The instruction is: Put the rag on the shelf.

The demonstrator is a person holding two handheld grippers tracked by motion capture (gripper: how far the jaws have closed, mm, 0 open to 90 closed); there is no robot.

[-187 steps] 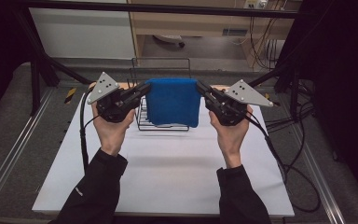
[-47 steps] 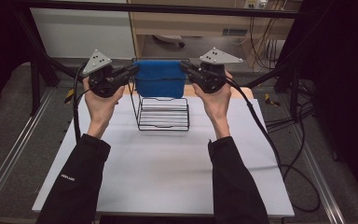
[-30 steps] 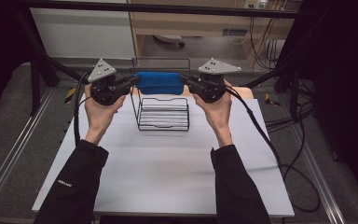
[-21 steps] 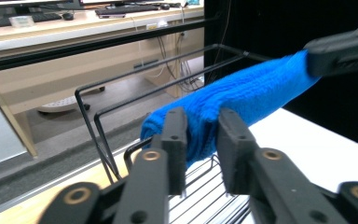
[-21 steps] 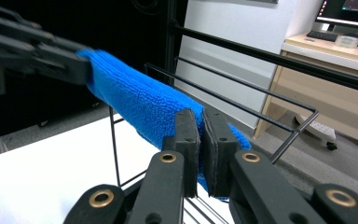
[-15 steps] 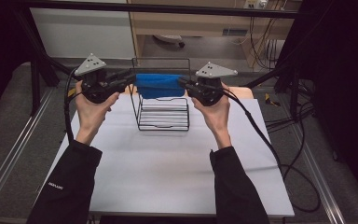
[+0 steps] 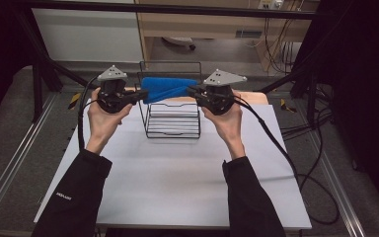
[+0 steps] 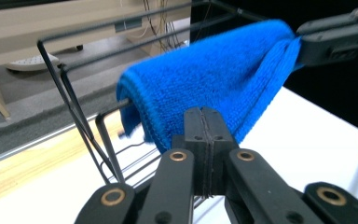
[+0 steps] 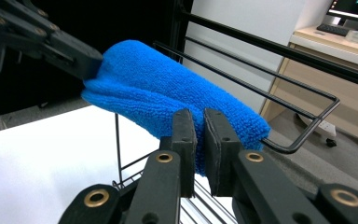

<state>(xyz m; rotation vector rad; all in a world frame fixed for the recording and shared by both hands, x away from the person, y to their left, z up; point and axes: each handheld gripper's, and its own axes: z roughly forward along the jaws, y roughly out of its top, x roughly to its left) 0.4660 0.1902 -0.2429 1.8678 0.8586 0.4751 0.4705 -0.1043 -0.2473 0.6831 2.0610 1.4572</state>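
Note:
A blue towel (image 7: 170,88) (image 8: 214,79) (image 9: 158,88) lies folded over the top rail of a black wire rack (image 7: 172,126) (image 8: 70,88) (image 9: 284,56) at the table's far middle. My right gripper (image 7: 193,92) (image 9: 199,114) is shut on the towel's right end, with cloth between its pads. My left gripper (image 7: 143,94) (image 8: 204,112) has just been closing. Its pads now meet along their whole length with no cloth visible between them, and the tips rest against the towel's left hem.
The rack stands on a white table (image 7: 177,177) with a wooden strip (image 7: 256,97) along the far edge. Cables (image 7: 286,148) trail off to the right. Metal frame rails (image 7: 44,79) and a wooden cabinet (image 7: 217,24) stand behind the table.
Both grippers came down and the towel went from hanging flat to lying over the rack's rail. The left gripper drew out to the left, then came back to the towel's end.

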